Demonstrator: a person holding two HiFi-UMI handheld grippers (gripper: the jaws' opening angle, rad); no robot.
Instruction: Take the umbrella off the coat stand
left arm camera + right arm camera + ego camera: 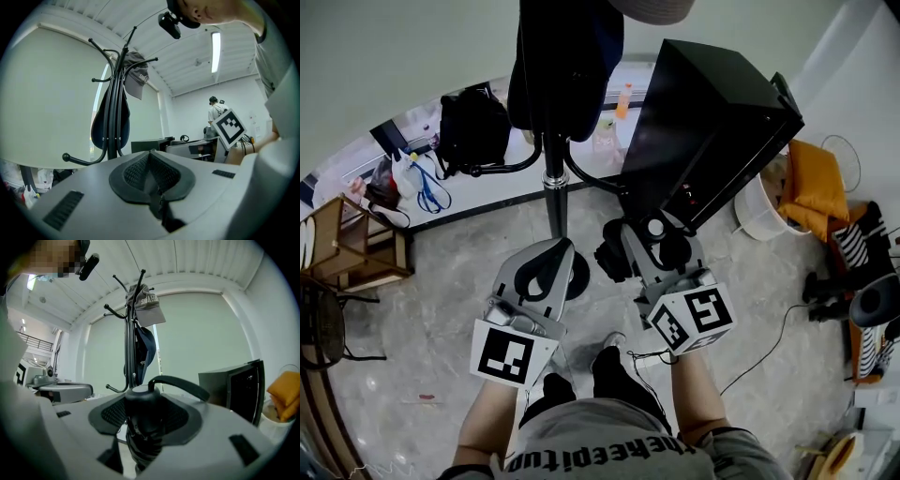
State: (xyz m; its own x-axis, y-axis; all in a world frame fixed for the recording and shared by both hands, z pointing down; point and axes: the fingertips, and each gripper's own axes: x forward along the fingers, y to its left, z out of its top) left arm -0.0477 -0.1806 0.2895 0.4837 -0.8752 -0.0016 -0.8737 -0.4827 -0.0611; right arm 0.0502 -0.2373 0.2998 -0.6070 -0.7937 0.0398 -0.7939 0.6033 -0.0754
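My right gripper (645, 240) (143, 414) is shut on a folded black umbrella (615, 259) (142, 425). The umbrella stands upright between the pads, its round handle top and wrist strap (180, 383) sticking up above them. It hangs free, apart from the black coat stand (553, 192) (130, 348) just ahead. A grey cap (147, 305) (136, 79) and a dark blue bag (143, 350) (110, 124) hang on the stand. My left gripper (549, 261) (151, 165) is level beside the right one, its pads together with nothing between them.
A tall black cabinet (708, 131) stands right of the stand, with a white bucket (757, 214) and orange cloth (821, 187) beyond. A black backpack (473, 127) sits by the wall, a wooden chair (337, 246) at left. Another person (216, 110) stands far off.
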